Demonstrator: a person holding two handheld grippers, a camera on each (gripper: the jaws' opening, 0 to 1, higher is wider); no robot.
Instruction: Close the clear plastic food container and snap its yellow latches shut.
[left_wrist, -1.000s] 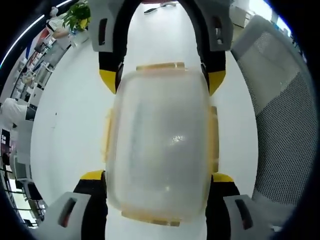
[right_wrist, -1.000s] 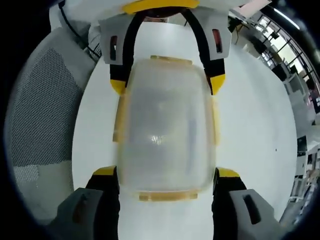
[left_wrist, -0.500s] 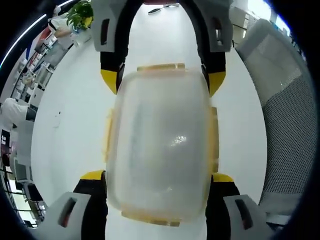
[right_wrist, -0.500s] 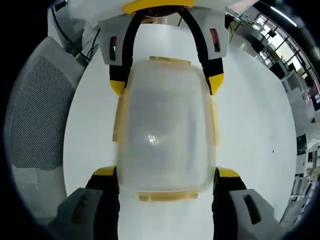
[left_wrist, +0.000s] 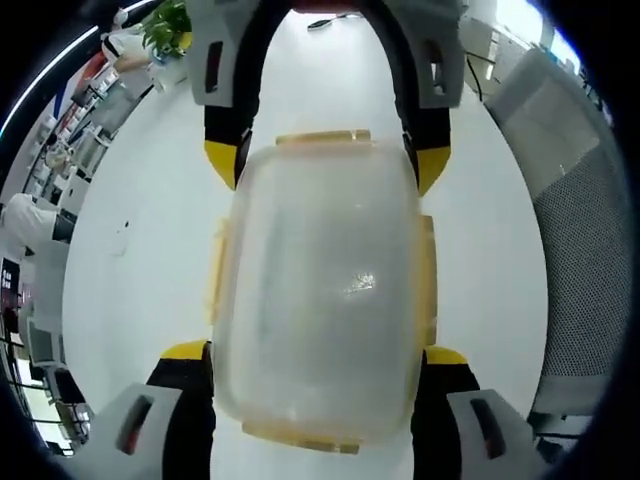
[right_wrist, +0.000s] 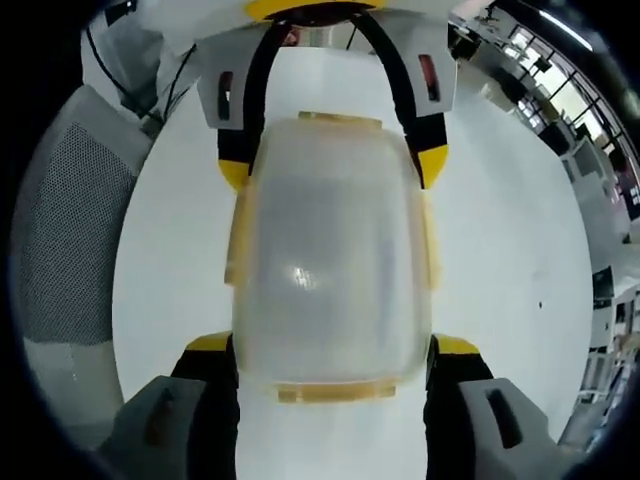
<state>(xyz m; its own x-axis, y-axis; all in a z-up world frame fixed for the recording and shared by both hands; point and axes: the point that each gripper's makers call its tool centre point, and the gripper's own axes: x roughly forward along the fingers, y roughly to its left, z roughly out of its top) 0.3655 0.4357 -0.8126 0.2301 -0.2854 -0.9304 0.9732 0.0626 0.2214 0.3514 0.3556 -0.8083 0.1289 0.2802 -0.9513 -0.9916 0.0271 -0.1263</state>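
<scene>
We hold the clear food container (left_wrist: 318, 290) between both claws above the white table (left_wrist: 140, 270), one claw at each end. In the left gripper view, the left claw (left_wrist: 318, 360) has its jaws set against the box's two long sides, the right claw (left_wrist: 325, 165) gripping the far end; in the right gripper view the right claw (right_wrist: 332, 355) clamps the near end of the container (right_wrist: 330, 255) and the left claw (right_wrist: 332, 165) the far one. The lid looks seated, and the yellow latches (left_wrist: 322, 135) lie along the rims; whether they have clicked home we cannot tell. We judge closing done and latching in hand: next, set it down and press each latch (right_wrist: 335, 392).
</scene>
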